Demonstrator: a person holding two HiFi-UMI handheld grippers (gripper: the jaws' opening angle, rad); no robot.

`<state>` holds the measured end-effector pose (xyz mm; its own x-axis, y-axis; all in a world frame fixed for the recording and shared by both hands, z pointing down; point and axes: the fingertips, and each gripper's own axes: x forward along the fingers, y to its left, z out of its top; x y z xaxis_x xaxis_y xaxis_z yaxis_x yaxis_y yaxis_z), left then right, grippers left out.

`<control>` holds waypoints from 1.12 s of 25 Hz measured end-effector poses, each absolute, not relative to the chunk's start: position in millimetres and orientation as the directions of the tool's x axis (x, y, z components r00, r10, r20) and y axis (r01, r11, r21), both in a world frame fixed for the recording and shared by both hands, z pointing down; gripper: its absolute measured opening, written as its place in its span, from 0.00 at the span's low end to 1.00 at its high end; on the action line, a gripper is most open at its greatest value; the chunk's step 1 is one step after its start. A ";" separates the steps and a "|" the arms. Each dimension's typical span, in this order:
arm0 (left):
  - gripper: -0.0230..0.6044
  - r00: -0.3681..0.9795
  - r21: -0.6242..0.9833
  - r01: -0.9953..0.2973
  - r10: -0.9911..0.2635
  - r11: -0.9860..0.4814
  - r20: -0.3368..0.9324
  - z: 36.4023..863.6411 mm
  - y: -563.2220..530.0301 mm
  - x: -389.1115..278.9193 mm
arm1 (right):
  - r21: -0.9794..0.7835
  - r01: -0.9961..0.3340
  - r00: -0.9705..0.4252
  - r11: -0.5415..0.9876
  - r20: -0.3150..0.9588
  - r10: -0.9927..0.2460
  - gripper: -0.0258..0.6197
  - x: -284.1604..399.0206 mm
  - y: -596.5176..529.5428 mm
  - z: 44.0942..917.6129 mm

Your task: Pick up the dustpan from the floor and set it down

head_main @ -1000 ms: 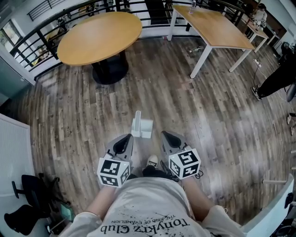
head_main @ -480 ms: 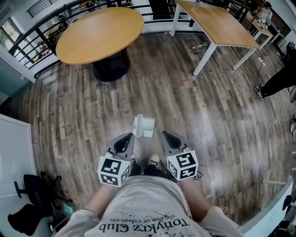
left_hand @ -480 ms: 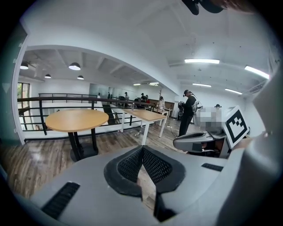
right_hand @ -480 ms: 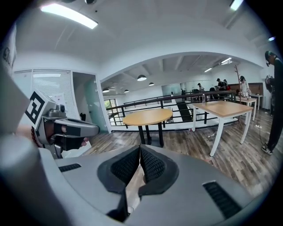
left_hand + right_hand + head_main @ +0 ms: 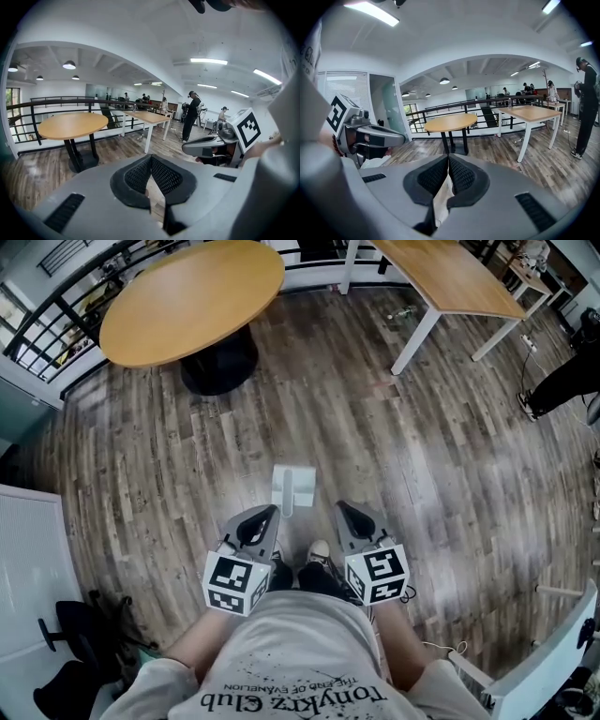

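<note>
- Grey-brown wood-plank floor [image 5: 450, 456]: spreads beneath and ahead of both tools you hold.
- Round orange-brown wooden table [image 5: 192, 301] on a black pedestal: well ahead of your left tongs [image 5: 270, 514], off to their left.
- Rectangular wooden table with white legs [image 5: 450, 277]: well ahead of your right tongs [image 5: 343, 509], off to their right.
- Person in dark clothes [image 5: 586, 108]: standing beyond the rectangular table, far to the right of your right tongs.
- Left tongs, grey shell with a black-and-white marker cube at the rear: jaws pressed together at the tips, nothing gripped. They point forward and somewhat down at the floor.
- Right tongs, matching grey shell and cube: jaws likewise closed tip to tip, nothing gripped. They sit level with the left tongs and apart from them.
- White plastic dustpan [image 5: 293, 487]: lying on the floor just ahead of both sets of tips, in line with the gap between your two tongs. Its narrow handle end is nearer you. Neither pair of tongs touches it.
- Pale shoe [image 5: 319, 552]: on the floor between the rear bodies of your tongs.
</note>
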<state>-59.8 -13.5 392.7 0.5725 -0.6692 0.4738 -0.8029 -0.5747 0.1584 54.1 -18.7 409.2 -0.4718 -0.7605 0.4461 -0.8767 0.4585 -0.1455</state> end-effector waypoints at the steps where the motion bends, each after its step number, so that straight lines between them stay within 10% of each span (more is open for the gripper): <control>1: 0.07 0.574 0.152 -0.799 -0.663 -0.582 0.480 395.3 -14.0 -58.7 | -0.148 -0.878 -0.469 0.455 0.451 -0.759 0.08 54.3 -18.8 411.5; 28: 0.17 0.513 0.159 -0.822 -0.589 -0.547 0.624 503.3 -66.1 -55.2 | -0.212 -0.870 -0.486 0.446 0.529 -0.696 0.08 40.4 -47.8 479.4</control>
<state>-55.2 -66.1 503.3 0.5135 -0.5892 0.6238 -0.8216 -0.5473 0.1594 40.4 -47.8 479.4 -0.4858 -0.6959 0.5289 -0.8697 0.4456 -0.2123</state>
